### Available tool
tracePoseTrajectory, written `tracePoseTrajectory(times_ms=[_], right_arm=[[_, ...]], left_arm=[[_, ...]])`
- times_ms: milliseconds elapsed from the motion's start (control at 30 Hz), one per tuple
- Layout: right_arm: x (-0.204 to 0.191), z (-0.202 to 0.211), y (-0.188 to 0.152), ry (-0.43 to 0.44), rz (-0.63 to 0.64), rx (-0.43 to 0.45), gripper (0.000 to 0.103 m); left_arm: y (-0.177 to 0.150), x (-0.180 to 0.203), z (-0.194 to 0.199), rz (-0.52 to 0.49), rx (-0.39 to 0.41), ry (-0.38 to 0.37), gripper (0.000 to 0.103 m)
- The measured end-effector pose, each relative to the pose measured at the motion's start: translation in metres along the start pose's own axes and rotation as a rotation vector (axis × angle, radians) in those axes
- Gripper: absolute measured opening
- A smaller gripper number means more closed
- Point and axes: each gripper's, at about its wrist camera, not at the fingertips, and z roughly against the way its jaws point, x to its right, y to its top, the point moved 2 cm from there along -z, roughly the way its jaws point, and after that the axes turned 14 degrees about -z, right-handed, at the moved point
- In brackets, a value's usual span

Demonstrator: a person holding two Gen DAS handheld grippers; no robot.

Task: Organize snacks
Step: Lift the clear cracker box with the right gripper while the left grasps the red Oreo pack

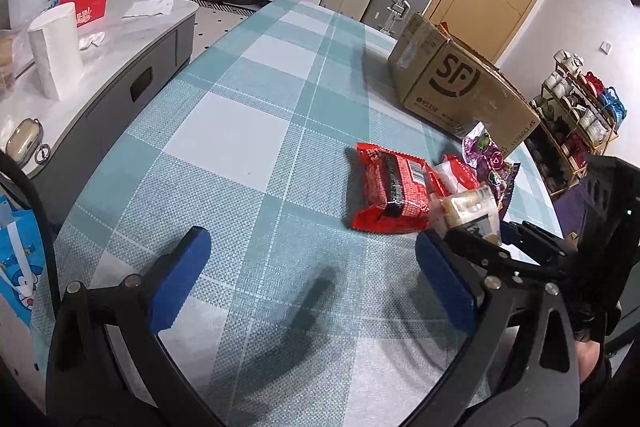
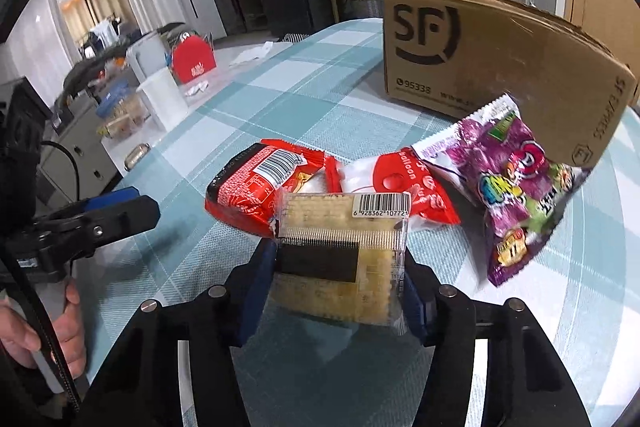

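Right gripper (image 2: 334, 281) is clamped on a clear-wrapped cracker pack (image 2: 340, 251), its blue pads pressing the pack's two sides; the pack sits tilted between the fingers, barcode end pointing away from the camera and lifted off the desk (image 2: 280, 87). Just beyond the pack lies a red snack packet (image 2: 256, 187) with a barcode on its upper face, and beside that a red-and-white pouch (image 2: 404, 187), the two touching or overlapping behind the held pack. To the right of these a purple candy bag (image 2: 516, 195) stands tilted; its picture is blurred, so whether it rests on the desk or leans on the box I cannot tell. Behind the snacks a brown cardboard box (image 2: 480, 59) printed with "SF" stands on the teal checked cloth that covers the desk.

Left gripper (image 1: 312, 279) hangs over a bare stretch of the cloth with its blue pads spread wide and nothing between them, well to the left of the snack pile. A person's hand (image 2: 60, 327) grips its handle at the left edge of the right wrist view. Farther left, a grey side cabinet (image 1: 132, 67) carries a white roll (image 1: 56, 51) and a red carton (image 1: 86, 1).
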Motion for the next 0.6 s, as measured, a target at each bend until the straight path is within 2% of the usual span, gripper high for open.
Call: tracePoseTrajectory(times_ms=[433, 600], right_arm=[[0.031, 0.031, -0.009, 0.114, -0.136, 0.041, 0.054], [0.052, 0.057, -0.012, 0.162, -0.202, 0.075, 0.054]], left_arm=[[0.020, 0.020, -0.017, -0.066, -0.042, 0.008, 0.102], [0.035, 0.039, -0.041, -0.133, -0.116, 0.036, 0.102]])
